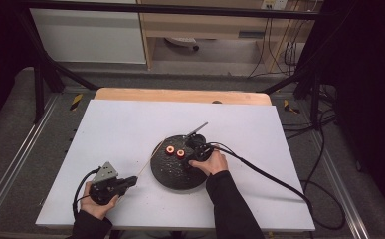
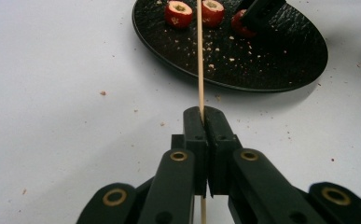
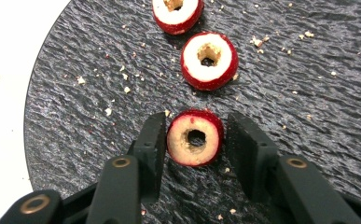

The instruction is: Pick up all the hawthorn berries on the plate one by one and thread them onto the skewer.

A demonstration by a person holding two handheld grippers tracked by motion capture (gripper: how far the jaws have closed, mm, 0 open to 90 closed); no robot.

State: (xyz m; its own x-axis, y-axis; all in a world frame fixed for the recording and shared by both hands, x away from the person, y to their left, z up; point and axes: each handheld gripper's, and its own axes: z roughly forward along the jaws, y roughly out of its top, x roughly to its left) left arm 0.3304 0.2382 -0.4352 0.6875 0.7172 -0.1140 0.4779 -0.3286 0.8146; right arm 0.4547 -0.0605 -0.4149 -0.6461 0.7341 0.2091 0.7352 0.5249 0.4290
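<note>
While your left gripper (image 1: 129,182) sits near the front left corner of the tabletop (image 1: 120,124), its jaws are clamped flat on a thin wooden skewer (image 2: 200,60), which runs straight ahead toward the left rim of the plate (image 2: 281,70). Nothing is threaded on the stick as far as you can see it, so by my reading the skewering has not begun. The skewer is pale, smooth and round in section, and its far tip reaches over the plate close to the fruit.

Moving right, the plate lies a little right of the tabletop's middle: round, black, with a rippled slate-like surface dusted with light crumbs. Three cored fruit slices rest on it in a short row. The far slice (image 3: 177,13) and the middle slice (image 3: 209,59) lie loose, each a glossy red ring around white flesh with a hole through the centre.

Your right gripper (image 3: 195,140) hangs over the plate's right half, jaws apart, straddling the near slice (image 3: 195,138) with small gaps on both sides, so it is not yet gripped. What is left, I judge: close on that slice, lift it, push it onto the skewer, then repeat for the other two.
</note>
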